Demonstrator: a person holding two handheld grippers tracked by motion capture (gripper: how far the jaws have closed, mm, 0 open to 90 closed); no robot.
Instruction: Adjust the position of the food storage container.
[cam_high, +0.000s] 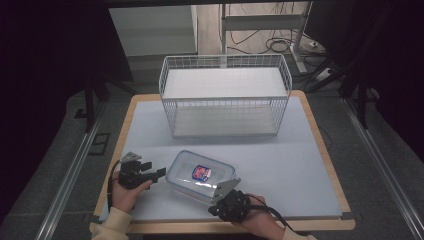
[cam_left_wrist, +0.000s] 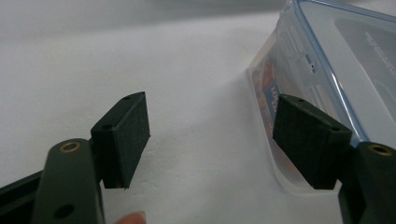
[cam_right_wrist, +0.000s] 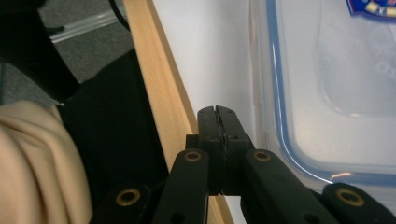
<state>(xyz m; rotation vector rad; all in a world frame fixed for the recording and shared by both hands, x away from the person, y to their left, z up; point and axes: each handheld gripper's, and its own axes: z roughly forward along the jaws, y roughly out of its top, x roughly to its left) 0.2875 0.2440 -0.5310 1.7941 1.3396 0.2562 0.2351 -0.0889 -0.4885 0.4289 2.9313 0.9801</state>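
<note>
Lying on white table top (cam_high: 280, 165) before wire basket (cam_high: 225, 95), clear lidded container (cam_high: 200, 176): left gripper (cam_high: 159, 173) just beside its left end, jaws parted, empty; right gripper (cam_right_wrist: 218, 122) jaws pressed together, empty, at its near edge.

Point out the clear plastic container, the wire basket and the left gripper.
clear plastic container (cam_high: 200, 175): high view, on its lid by the label.
wire basket (cam_high: 225, 102): high view, on its front rim.
left gripper (cam_left_wrist: 210, 135): left gripper view, midway between its parted fingertips.
</note>
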